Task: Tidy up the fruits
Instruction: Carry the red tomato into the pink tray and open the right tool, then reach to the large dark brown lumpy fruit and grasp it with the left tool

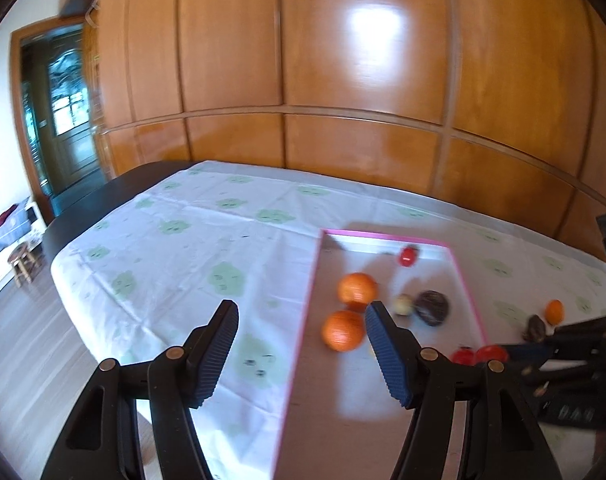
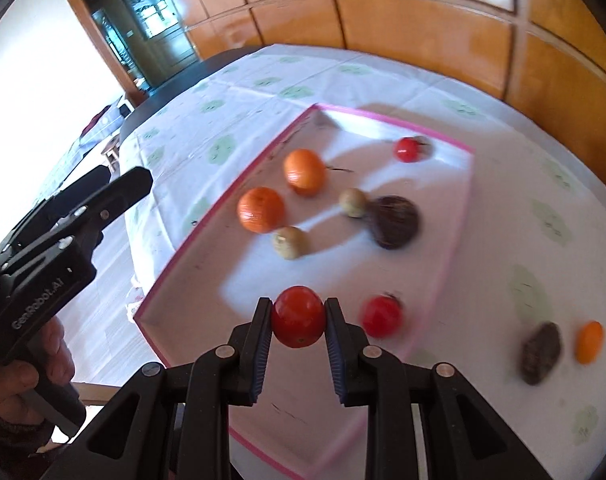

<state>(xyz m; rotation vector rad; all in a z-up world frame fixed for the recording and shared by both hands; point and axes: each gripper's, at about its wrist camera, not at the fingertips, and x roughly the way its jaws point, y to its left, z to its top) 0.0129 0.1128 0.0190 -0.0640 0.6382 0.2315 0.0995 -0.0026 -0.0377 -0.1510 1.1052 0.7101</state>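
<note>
Tomato (image 2: pixel 298 316) blurred between claw (image 2: pixel 298 322) pads

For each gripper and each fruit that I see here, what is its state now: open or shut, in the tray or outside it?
Left gripper: open, empty.
Right gripper: shut on red tomato, over the pink-rimmed tray.
Two oranges: in the tray.
Large dark fruit: in the tray.
Small dark fruit: outside, on the tablecloth.
Small orange: outside, beside it.
</note>
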